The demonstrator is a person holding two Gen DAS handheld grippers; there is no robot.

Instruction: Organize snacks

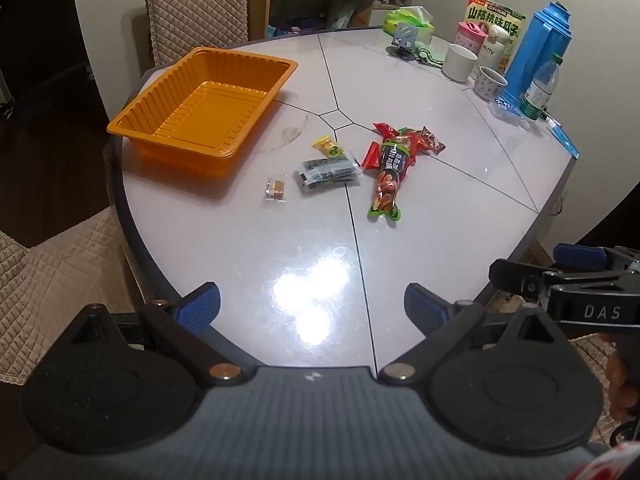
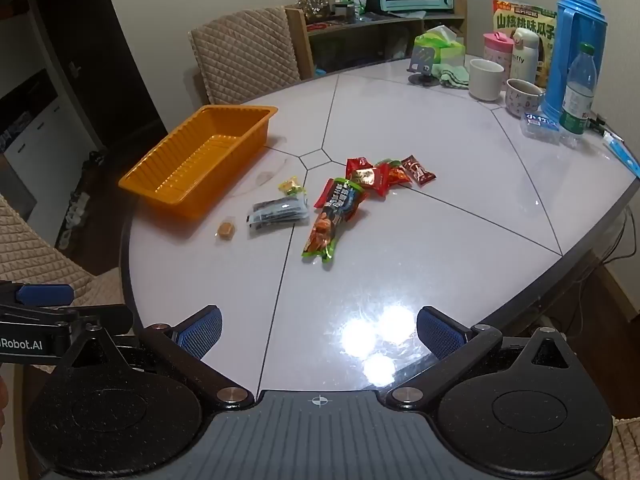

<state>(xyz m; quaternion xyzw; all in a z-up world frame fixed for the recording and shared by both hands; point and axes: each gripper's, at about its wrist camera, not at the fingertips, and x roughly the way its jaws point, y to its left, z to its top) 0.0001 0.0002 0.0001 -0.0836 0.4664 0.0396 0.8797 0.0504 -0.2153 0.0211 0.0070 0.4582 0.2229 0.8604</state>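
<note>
Left wrist view: ribbed orange plastic tray sits empty at the round white table's left; a small tan sweet, perhaps caramel, dark packets and red-green wrappers lie loose beside it; left gripper and right gripper gape wide, holding nothing.

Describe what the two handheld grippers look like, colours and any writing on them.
Both the left gripper and right gripper are matte black, with round black discs at each side, a ribbed grey centre body, silver pivot bolts, and blue textured pads on the fingers. White lettering shows on the sides: "DAS" on the right one, "Robot.AI" on the left.
</note>
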